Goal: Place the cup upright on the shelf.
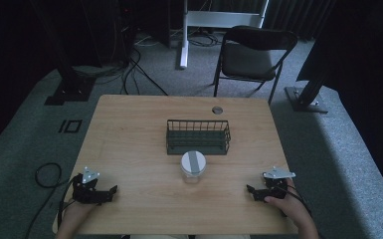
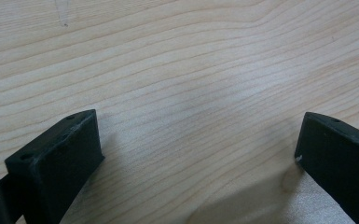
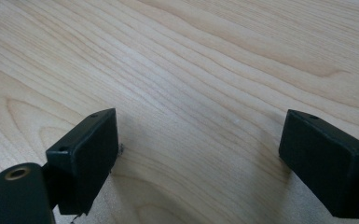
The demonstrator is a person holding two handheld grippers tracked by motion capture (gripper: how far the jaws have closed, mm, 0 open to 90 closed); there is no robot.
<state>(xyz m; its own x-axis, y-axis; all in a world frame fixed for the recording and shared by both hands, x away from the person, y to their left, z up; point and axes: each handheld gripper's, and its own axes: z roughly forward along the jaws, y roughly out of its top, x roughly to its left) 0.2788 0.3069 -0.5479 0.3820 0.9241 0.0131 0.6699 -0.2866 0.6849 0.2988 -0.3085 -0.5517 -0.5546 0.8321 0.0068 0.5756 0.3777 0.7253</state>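
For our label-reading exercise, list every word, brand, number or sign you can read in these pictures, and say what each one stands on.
There is no text that can be read.
The jar has a white lid with a grey strip across it; no writing shows on it.
The wire basket, the wooden table and the folding chair carry no visible label.
The black jaws in both gripper views show screw holes, no markings.

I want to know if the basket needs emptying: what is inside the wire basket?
Nothing shows inside the wire basket; its dark floor looks bare from the high view. The jar stands in front, outside it. The low near wall could hide something small.
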